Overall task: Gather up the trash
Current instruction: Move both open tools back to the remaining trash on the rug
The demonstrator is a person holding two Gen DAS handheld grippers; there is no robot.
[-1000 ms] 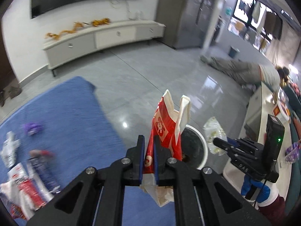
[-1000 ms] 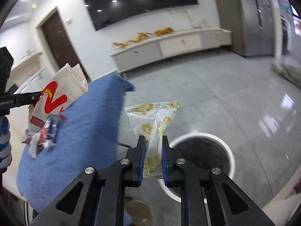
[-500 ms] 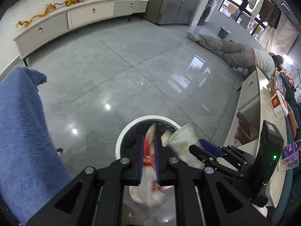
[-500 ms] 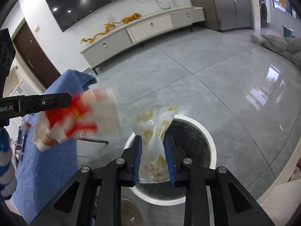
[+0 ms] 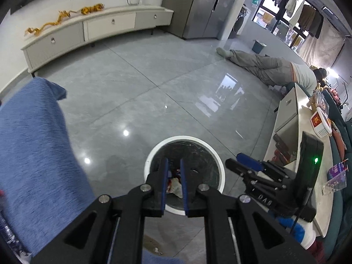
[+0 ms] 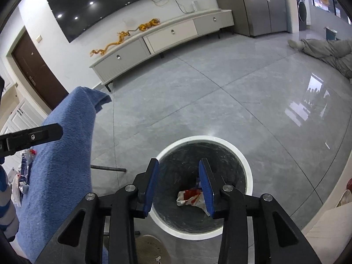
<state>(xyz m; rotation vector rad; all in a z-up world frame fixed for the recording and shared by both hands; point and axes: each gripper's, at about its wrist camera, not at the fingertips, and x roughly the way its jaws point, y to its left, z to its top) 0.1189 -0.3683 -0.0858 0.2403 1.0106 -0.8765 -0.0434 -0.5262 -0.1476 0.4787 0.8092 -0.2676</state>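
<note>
A round white-rimmed trash bin with a black liner stands on the grey floor; it also shows in the right wrist view. The red-and-white wrapper lies at its bottom, also seen in the left wrist view. My left gripper hangs over the bin, jaws a little apart and empty. My right gripper is wide open and empty above the bin. The right gripper also appears in the left wrist view.
A table with a blue cloth stands left of the bin, with more wrappers on it. A white counter with clutter is at the right. A person lies on the floor far back.
Both grippers opened over the bin. The red-and-white wrapper and the clear gold-printed packet dropped out of them; the wrapper now lies in the bin.
</note>
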